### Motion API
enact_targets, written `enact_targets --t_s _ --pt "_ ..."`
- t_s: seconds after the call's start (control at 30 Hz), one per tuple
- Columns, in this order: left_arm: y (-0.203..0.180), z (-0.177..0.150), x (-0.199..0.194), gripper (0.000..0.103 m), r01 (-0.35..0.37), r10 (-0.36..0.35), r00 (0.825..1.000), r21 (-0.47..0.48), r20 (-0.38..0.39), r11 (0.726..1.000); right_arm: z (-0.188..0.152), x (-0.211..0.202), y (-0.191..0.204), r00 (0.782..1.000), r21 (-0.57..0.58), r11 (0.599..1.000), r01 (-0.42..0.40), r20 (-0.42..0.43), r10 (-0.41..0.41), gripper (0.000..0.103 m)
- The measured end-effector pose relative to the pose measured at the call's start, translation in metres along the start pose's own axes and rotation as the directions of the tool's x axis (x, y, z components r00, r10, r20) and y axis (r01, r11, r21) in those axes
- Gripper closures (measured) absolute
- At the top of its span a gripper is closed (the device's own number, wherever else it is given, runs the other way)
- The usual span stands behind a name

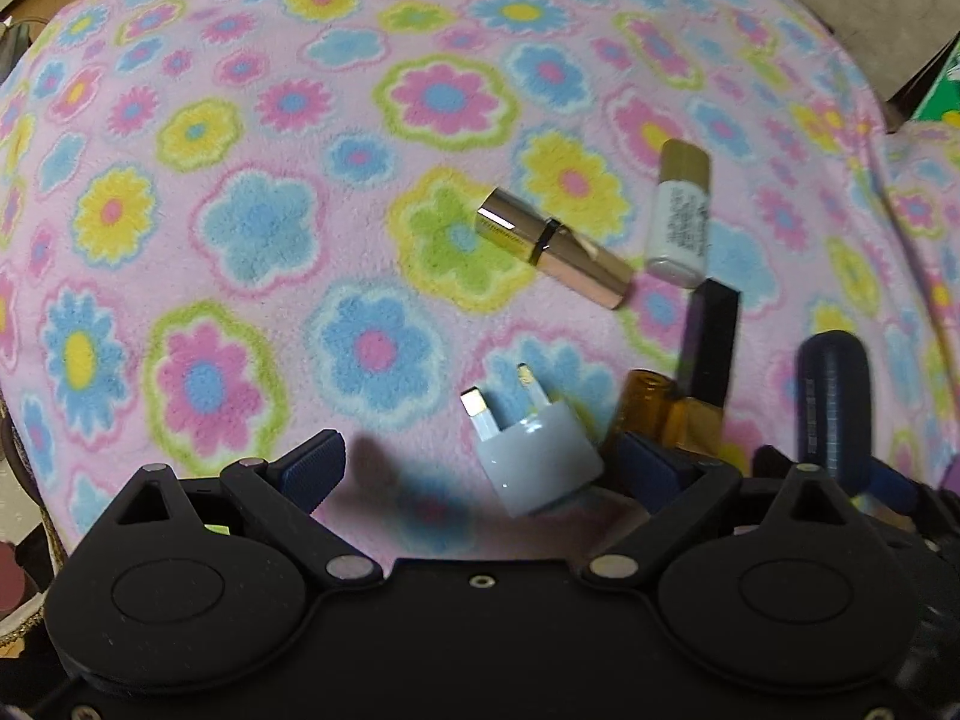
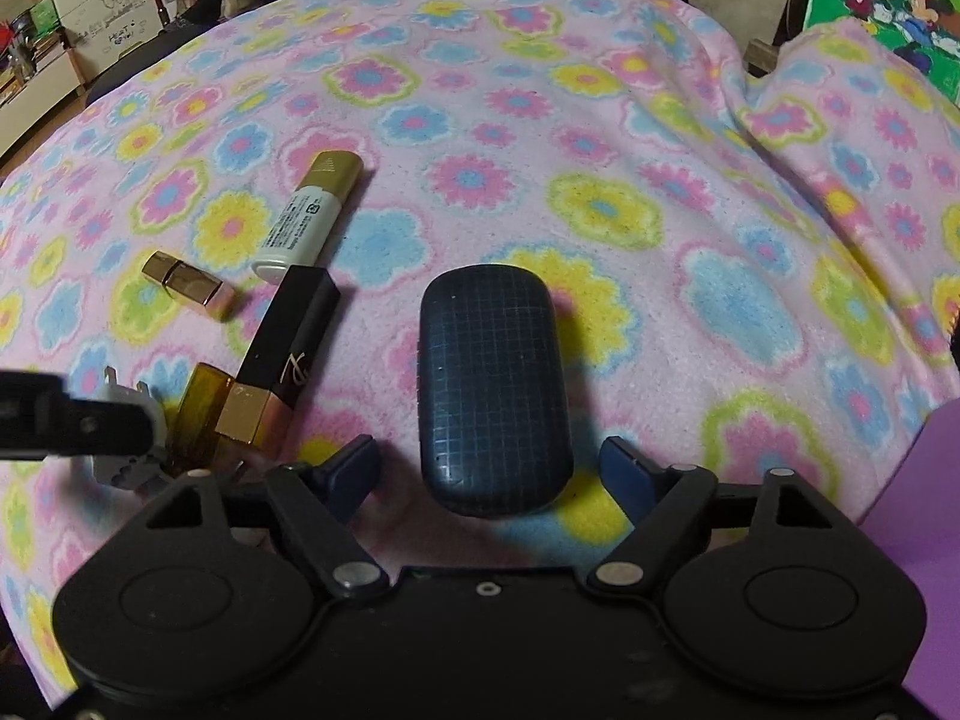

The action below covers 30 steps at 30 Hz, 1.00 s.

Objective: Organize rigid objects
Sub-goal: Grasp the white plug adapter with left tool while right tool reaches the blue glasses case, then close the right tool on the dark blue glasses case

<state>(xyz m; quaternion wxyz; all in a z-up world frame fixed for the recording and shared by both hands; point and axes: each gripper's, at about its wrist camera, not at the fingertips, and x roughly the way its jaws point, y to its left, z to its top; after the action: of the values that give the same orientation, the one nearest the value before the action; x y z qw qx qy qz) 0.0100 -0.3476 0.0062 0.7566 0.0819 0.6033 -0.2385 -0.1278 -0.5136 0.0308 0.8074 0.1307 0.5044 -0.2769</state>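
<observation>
1. The right gripper [image 2: 492,468] has its jaws apart around a dark blue case [image 2: 493,390], the pads clear of its sides.
2. The left gripper [image 1: 480,468] is open, a white plug [image 1: 537,462] lying between its jaws.
3. Left of the case lie a black-and-gold tube [image 2: 282,360], an amber bottle [image 2: 201,414], a white stick [image 2: 309,216] and a gold lipstick [image 2: 189,285].
4. All rest on a flowered blanket [image 2: 660,150].

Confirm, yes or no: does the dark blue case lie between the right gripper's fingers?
Yes: the dark blue case lies on the flowered blanket between the right gripper's spread fingers.
</observation>
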Motion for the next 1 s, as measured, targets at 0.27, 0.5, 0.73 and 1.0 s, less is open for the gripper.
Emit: enact_targets --t_s 0.27,0.5,0.73,1.0 --pt "0.001 0.006 0.021 0.003 -0.078 0.078 0.996 0.001 -0.048 0.997 -0.001 0.005 0.005 1.0 -0.033 0.999 -0.023 -0.009 0.022 0.0" --pt "0.005 0.015 0.027 0.003 -0.069 0.066 0.995 -0.038 -0.081 0.997 -0.001 0.005 0.0 0.999 0.02 0.999 -0.044 0.006 0.044 0.0" --pt "0.017 0.016 0.017 0.026 -0.056 0.054 0.997 -0.027 -0.054 0.998 0.0 -0.011 0.003 1.0 -0.032 0.999 -0.009 0.023 0.01 0.052" --pt "0.055 0.013 0.003 0.063 -0.074 0.071 0.994 -0.026 -0.085 0.997 -0.004 -0.021 0.011 0.988 -0.087 0.985 -0.15 -0.052 0.146 0.054"
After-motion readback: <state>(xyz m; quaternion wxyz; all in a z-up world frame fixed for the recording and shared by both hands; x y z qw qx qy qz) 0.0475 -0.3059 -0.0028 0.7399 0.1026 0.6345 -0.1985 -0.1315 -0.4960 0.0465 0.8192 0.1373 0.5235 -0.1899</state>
